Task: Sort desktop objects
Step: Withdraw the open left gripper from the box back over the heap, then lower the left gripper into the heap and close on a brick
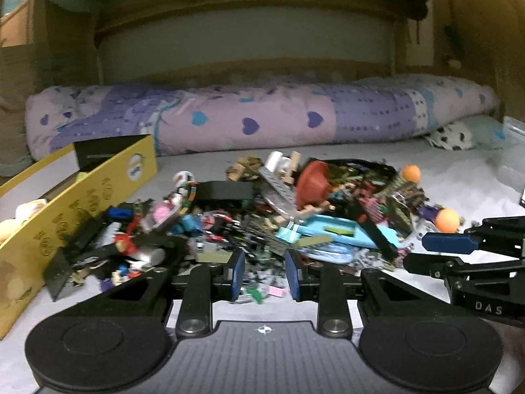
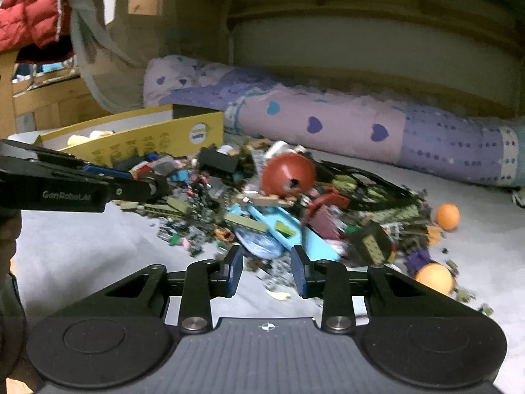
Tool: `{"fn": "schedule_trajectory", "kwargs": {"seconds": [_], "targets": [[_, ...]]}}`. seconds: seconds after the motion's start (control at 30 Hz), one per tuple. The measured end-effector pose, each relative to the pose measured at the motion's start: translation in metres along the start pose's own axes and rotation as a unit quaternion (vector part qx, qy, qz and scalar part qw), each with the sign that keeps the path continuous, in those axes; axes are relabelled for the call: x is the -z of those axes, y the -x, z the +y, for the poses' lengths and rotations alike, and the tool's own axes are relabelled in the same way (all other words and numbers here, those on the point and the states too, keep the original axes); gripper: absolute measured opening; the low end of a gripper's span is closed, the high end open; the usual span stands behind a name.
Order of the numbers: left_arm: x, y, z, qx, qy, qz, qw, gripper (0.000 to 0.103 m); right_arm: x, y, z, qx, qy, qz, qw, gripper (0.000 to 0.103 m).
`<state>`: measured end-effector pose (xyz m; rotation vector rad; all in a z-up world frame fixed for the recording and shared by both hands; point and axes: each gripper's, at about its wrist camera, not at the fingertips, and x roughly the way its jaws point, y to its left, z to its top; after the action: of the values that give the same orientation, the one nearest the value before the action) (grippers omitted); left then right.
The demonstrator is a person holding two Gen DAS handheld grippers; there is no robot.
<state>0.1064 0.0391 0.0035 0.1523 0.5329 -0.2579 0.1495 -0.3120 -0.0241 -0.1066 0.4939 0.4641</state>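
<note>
Both grippers: black linkage frames, blue finger pads (image 1: 238,272), silver pivot screws, ribbed grey base with compass mark. Side lettering on left gripper (image 2: 154,188): "GenRobot.AI".

A rolled purple heart-print quilt (image 1: 259,118) lies along the far wooden bed frame (image 1: 246,16); light is dim.

You're over a bed (image 2: 82,256) with a pale grey sheet. On it lies a heap of small plastic toy bricks (image 1: 262,216), a yellow cardboard box (image 1: 82,203) at nine o'clock, a rolled lilac heart-print quilt (image 1: 262,118) at twelve, and two orange balls (image 2: 447,216) at three.
</note>
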Motion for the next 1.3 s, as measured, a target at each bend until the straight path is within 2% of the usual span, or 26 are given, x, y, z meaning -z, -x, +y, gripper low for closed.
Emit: {"fn": "schedule_trajectory", "kwargs": {"seconds": [0.23, 0.53, 0.8, 1.2, 1.3], "targets": [[0.0, -0.013, -0.021, 0.024, -0.015, 0.016, 0.9995, 0.03, 0.013, 0.003, -0.019, 0.017, -0.013, 0.012, 1.0, 0.033], [0.013, -0.038, -0.047, 0.066, -0.049, 0.038, 0.9959, 0.025, 0.023, -0.015, -0.01, -0.015, 0.0, 0.047, 0.999, 0.033], [0.021, -0.065, -0.059, 0.083, -0.055, 0.056, 0.9935, 0.024, 0.028, -0.025, -0.013, -0.011, -0.013, 0.067, 0.998, 0.033], [0.023, -0.088, -0.068, 0.07, -0.066, 0.083, 0.9919, 0.024, 0.03, -0.023, -0.016, -0.018, -0.019, 0.067, 0.997, 0.033], [0.022, -0.092, -0.069, 0.069, -0.066, 0.09, 0.9913, 0.021, 0.03, -0.023, -0.016, -0.02, -0.018, 0.067, 0.997, 0.033]]}}
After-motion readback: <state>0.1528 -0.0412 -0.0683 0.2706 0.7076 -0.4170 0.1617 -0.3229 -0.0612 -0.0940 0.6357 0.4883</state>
